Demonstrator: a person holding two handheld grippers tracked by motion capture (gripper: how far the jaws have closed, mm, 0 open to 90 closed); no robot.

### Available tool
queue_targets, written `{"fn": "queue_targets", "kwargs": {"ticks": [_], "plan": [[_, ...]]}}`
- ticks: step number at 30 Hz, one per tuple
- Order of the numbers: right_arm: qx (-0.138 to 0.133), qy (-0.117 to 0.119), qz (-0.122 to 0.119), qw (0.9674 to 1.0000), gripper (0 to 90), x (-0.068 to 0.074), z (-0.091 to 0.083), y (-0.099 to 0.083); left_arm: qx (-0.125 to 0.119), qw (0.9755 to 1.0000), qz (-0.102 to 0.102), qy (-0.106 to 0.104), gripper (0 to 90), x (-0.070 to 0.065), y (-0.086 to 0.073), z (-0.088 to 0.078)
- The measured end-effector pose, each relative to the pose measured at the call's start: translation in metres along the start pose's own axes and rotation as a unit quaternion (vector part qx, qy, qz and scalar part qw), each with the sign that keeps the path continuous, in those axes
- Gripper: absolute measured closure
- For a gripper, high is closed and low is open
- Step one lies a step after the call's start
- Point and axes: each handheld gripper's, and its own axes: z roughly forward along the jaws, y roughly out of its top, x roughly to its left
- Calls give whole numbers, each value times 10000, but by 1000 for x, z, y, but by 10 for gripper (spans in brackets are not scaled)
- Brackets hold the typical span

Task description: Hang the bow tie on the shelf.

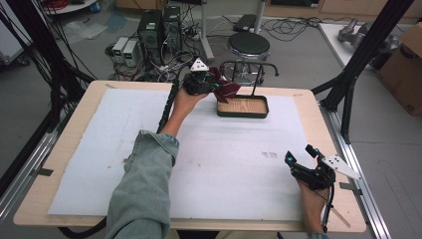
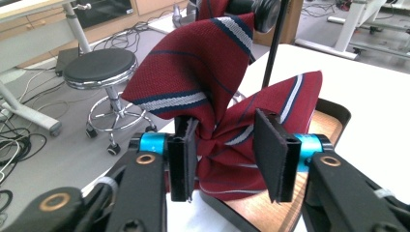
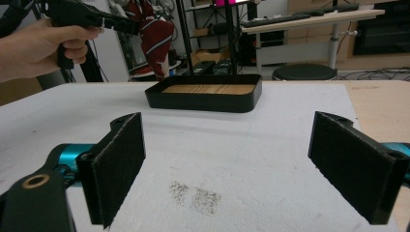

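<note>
A dark red tie [image 1: 227, 87] with navy and white stripes hangs bunched from a black wire stand [image 1: 247, 63] over the left end of a black tray [image 1: 242, 114] with a wooden floor. My left gripper [image 1: 218, 85] is up at the tie. In the left gripper view the tie [image 2: 193, 72] sits between the parted pads [image 2: 273, 154] of that gripper [image 2: 227, 154]. The left pad brushes the fabric and the right pad stands clear of it, above the tray [image 2: 333, 108]. My right gripper [image 1: 298, 154] rests open near the table's right front, and nothing is between the jaws of this gripper [image 3: 227, 164].
A white foam sheet [image 1: 224, 159] covers the wooden table, with a grey smudge [image 1: 269, 155] near the right gripper. Behind the table stand a black stool [image 1: 249, 46], computer towers [image 1: 159, 27] and loose cables. A cardboard box [image 1: 405, 69] sits at the far right.
</note>
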Motion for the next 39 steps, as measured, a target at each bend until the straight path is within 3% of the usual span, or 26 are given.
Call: {"fn": "queue_targets", "kwargs": {"ticks": [12,25,28,29,30,31,32,33,34,39], "plan": [[-24,-27,2,10000,122,0,0,0,-328,9990,-261,135,447,14,-1,-54],[-45,-55,45,10000,122,-1,1,0,-695,9962,-319,424,380,29,0,-125],[-49,-73,77,9999,122,-1,1,0,-813,9948,-353,499,344,30,-4,-150],[-55,-77,66,9999,122,-1,1,0,-813,9948,-353,499,344,30,-4,-150],[-71,-68,43,9999,122,-2,1,0,-897,9938,-364,550,340,29,-7,-163],[-67,-77,44,9999,122,-2,1,0,-897,9938,-364,550,333,29,-7,-163],[-69,-81,36,9999,122,-2,1,1,-959,9930,-360,595,332,29,-9,-176],[-83,-80,38,9999,122,-2,1,1,-959,9930,-360,595,330,29,-9,-176],[-84,-84,52,9999,121,-1,1,0,-1022,9919,-383,657,324,28,-12,-189],[-75,-96,25,9999,121,-1,1,1,-1167,9896,-435,726,295,24,-19,-213]]}}
